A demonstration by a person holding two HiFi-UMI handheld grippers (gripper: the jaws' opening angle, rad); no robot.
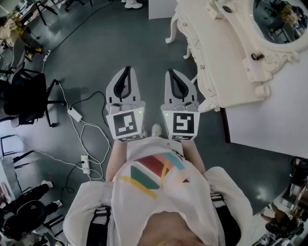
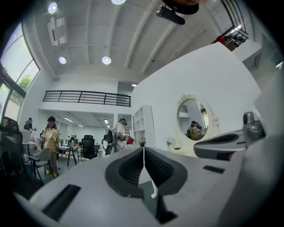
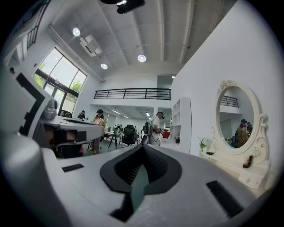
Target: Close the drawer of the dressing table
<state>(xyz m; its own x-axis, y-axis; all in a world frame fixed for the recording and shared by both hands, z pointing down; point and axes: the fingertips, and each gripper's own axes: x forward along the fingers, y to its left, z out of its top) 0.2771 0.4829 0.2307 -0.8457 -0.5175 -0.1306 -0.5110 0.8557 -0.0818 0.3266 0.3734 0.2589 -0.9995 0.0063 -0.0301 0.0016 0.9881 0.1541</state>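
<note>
Looking steeply down, the head view shows a person in a white top holding two grippers side by side and about level over a grey floor (image 1: 120, 38). The left gripper (image 1: 127, 70) has its jaws pressed together with nothing between them; its own view (image 2: 143, 150) shows the dark pads meeting in a thin line. The right gripper (image 1: 173, 72) is also closed on nothing, its pads meeting at the tips (image 3: 143, 148).

The white carved dressing table (image 1: 204, 57) stands just right of the right gripper, apart from it, with an oval mirror (image 1: 276, 14) at its back edge. The drawer sits in the front edge that faces the grippers. No view shows whether it stands out, or what is in it.

Only the head view shows the black chair (image 1: 26, 98) and cables (image 1: 85, 163) on the floor to the left. Only the gripper views show the room ahead: a tall white shelf unit (image 3: 184, 124) holding small things too small to tell, people (image 2: 120, 133) standing among desks, and the mirror (image 3: 235, 117) upright above the table top (image 3: 230, 166).
</note>
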